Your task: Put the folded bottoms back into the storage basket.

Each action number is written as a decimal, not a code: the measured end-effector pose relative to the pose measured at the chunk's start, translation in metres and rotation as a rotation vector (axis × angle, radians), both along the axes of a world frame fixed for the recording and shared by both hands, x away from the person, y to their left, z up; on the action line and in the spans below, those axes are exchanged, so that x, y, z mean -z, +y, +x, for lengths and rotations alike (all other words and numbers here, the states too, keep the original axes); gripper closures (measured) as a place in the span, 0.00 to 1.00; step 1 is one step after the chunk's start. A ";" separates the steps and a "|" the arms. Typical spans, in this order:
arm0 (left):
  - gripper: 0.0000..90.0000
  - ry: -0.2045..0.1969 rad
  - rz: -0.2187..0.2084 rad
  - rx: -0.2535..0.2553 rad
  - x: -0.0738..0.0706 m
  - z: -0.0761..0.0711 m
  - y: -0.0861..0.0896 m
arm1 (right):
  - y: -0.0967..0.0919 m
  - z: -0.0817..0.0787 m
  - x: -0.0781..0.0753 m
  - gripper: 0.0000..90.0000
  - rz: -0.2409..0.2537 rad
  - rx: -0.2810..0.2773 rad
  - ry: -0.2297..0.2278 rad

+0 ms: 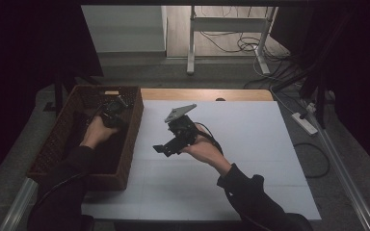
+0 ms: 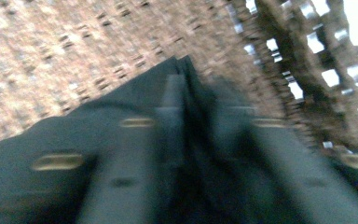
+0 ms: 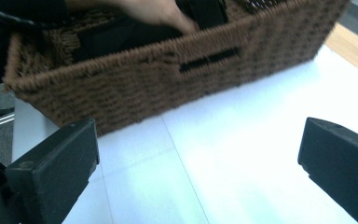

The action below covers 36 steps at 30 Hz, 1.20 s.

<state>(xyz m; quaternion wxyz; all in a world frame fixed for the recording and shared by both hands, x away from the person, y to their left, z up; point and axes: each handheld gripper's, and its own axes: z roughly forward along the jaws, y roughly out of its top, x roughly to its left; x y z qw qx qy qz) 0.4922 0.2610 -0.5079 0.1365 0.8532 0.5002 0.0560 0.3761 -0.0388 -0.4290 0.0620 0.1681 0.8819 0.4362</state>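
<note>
My left tongs [image 2: 182, 79], inside the wicker basket [image 1: 134, 126], clench soft, light dark cloth [image 2: 121, 107] at its fold; right tongs [image 3: 198, 158] gape.

A white worktop [image 1: 250, 159] has a wooden strip along its 12 o'clock edge. Beyond it at 12 o'clock stands a white table frame [image 1: 229, 29] among floor cables; a white power strip [image 1: 304, 123] lies at 3 o'clock.

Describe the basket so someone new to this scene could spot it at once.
Start at the white table top and go to its left edge. The basket there is brown woven wicker, rectangular, with a slot handle in its long side; the left gripper reaches inside it.
</note>
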 end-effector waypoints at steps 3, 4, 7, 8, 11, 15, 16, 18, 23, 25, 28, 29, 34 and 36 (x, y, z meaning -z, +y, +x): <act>0.96 0.010 -0.020 -0.009 -0.002 0.003 0.001 | -0.008 0.002 0.007 0.00 -0.010 0.016 0.013; 0.96 -0.004 -0.028 -0.015 -0.004 0.003 0.001 | -0.011 0.002 0.009 0.00 -0.012 0.021 0.018; 0.98 -0.071 -0.059 -0.021 -0.012 0.004 0.000 | -0.019 0.003 0.016 0.00 -0.012 0.035 0.026; 0.98 -0.098 -0.068 -0.024 -0.016 0.004 -0.001 | -0.022 0.004 0.017 0.00 -0.010 0.040 0.031; 0.98 -0.180 -0.104 -0.043 -0.026 0.004 -0.001 | -0.028 0.005 0.021 0.00 -0.024 0.052 0.039; 0.95 -0.260 -0.164 -0.069 -0.033 0.003 0.006 | -0.033 0.006 0.022 0.00 -0.020 0.057 0.037; 0.88 -0.265 -0.175 -0.081 -0.034 0.003 0.008 | -0.034 0.006 0.022 0.00 -0.017 0.059 0.035; 0.78 -0.282 -0.169 -0.098 -0.035 0.002 0.012 | -0.035 0.006 0.021 0.00 -0.011 0.059 0.037; 0.63 -0.310 -0.210 -0.118 -0.043 -0.004 0.021 | -0.035 0.003 0.021 0.00 -0.009 0.046 0.037; 0.58 -0.316 -0.233 -0.124 -0.045 -0.007 0.023 | -0.035 0.002 0.022 0.00 -0.011 0.041 0.031; 0.51 -0.318 -0.273 -0.123 -0.049 -0.012 0.026 | -0.037 0.001 0.022 0.00 -0.006 0.032 0.033; 0.47 -0.309 -0.290 -0.114 -0.049 -0.013 0.027 | -0.038 0.000 0.022 0.00 -0.003 0.031 0.034; 0.33 -0.262 -0.279 -0.088 -0.045 -0.020 0.031 | -0.043 -0.002 0.020 0.00 0.009 0.030 0.038; 0.30 -0.263 -0.303 -0.088 -0.045 -0.025 0.035 | -0.045 -0.004 0.020 0.00 0.009 0.029 0.036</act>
